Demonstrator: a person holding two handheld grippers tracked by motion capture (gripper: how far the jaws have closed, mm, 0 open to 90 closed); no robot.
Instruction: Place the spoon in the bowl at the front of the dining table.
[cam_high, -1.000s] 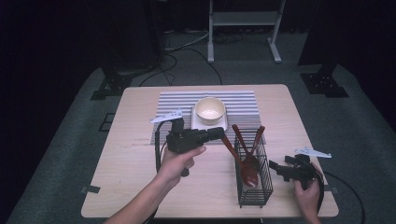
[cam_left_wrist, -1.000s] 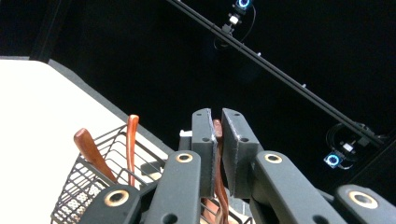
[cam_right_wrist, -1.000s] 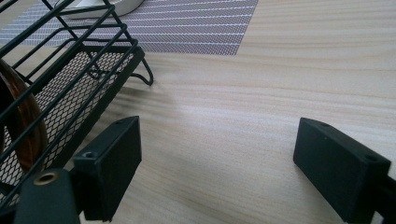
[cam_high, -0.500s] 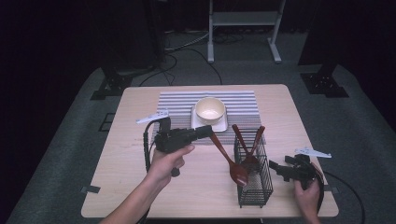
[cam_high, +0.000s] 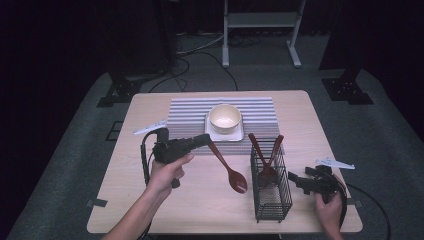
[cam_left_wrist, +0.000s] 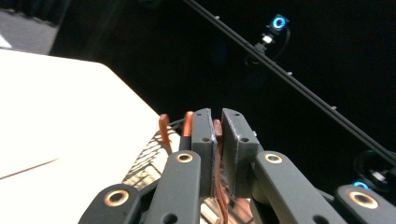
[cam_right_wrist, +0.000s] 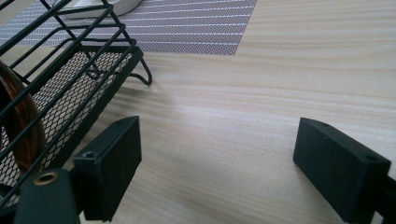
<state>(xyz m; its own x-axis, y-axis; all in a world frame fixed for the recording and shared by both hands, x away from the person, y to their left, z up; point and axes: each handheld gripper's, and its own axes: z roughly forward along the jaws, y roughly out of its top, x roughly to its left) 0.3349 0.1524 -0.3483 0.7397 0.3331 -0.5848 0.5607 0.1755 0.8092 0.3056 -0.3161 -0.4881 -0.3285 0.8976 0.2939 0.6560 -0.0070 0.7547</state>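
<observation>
Reddish-brown wooden spoon (cam_high: 227, 167) clamped by handle in left gripper (cam_high: 206, 140) — carried clear of black wire caddy (cam_high: 271, 192); right gripper (cam_high: 291, 177) rested wide, empty.

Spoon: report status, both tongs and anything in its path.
Left tongs shut on spoon, clear of wire basket. Right tongs open, empty, beside basket. Bowl behind, nothing blocking.

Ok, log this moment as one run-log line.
left gripper: shut on wooden spoon | spoon: clear of wire caddy | right gripper: open, beside caddy
</observation>
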